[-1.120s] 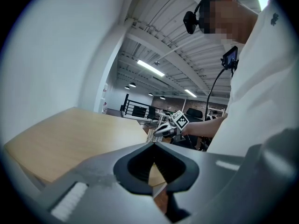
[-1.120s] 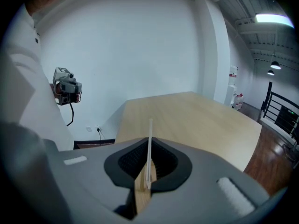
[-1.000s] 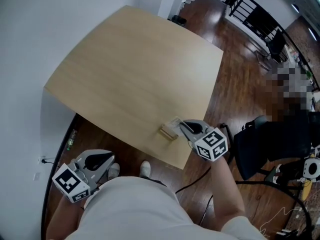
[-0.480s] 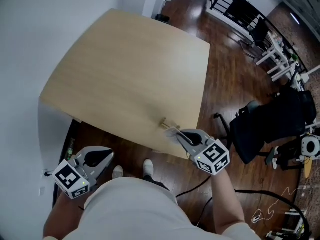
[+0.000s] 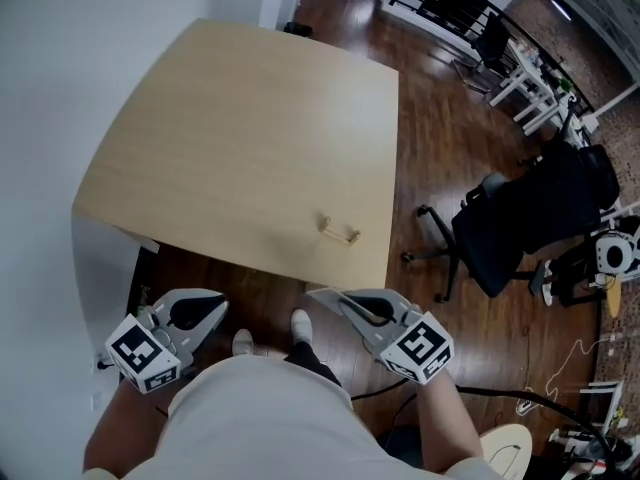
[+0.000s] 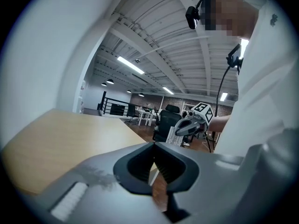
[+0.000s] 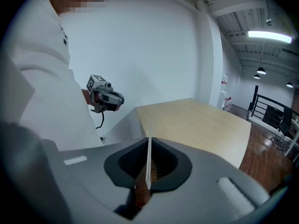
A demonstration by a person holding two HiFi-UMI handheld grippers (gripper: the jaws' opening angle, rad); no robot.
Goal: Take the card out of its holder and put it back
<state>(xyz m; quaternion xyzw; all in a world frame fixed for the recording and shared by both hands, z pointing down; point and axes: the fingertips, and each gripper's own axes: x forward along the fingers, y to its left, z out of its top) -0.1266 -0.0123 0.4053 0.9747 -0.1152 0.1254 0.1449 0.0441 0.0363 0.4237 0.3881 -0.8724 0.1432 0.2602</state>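
Right gripper point(image 5: 330, 300) squeezing the thin white card point(image 7: 149, 148), held away from the table point(image 5: 230, 118), left gripper point(image 5: 210, 315) closed with nothing in it, small holder point(image 5: 339, 230) sitting near the table's edge

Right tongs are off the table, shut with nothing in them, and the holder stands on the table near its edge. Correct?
Not empty: the right gripper view shows the right tongs shut on the card, a thin white sheet seen edge-on between them. The rest holds: they are off the table, and the holder stands near its edge.
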